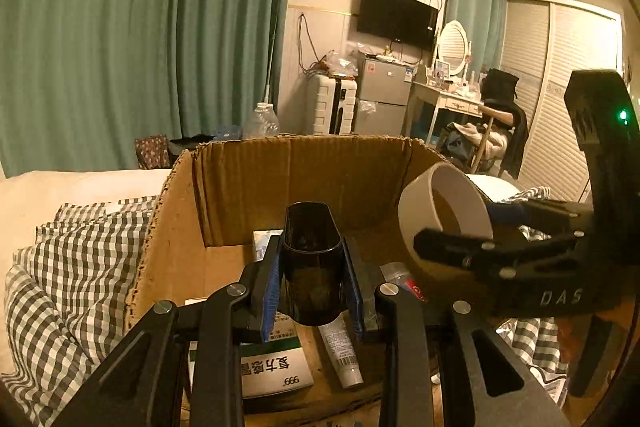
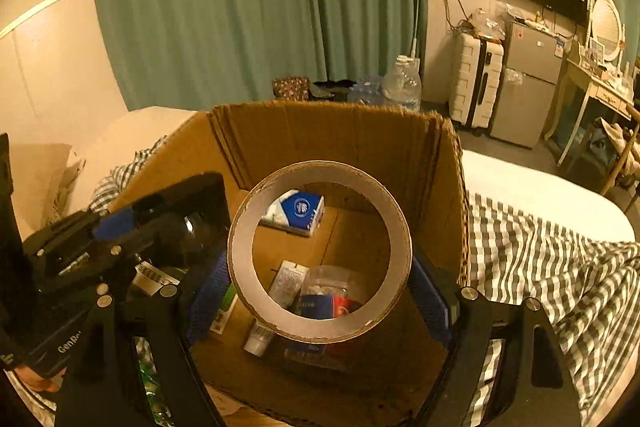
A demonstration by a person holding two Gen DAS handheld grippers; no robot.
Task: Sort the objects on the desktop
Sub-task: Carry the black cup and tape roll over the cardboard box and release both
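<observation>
Two grippers are angled down over an open cardboard box (image 1: pixel 224 195). A black cup (image 1: pixel 310 263) is clamped upright in the left gripper (image 1: pixel 312 291). A tape roll (image 2: pixel 320 251) is clasped between the wide-set pads of the right gripper (image 2: pixel 320 303), just beside it.

Teal curtains (image 1: pixel 140 27) hang beside a wall-mounted television (image 1: pixel 396 13), with a white suitcase (image 1: pixel 334 103), small fridge (image 1: pixel 384 95) and checked bedding (image 2: pixel 552 267) nearby.

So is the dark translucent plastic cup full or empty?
Empty: the dark translucent plastic cup shows only bare walls through its open mouth, held over the cardboard box.
</observation>
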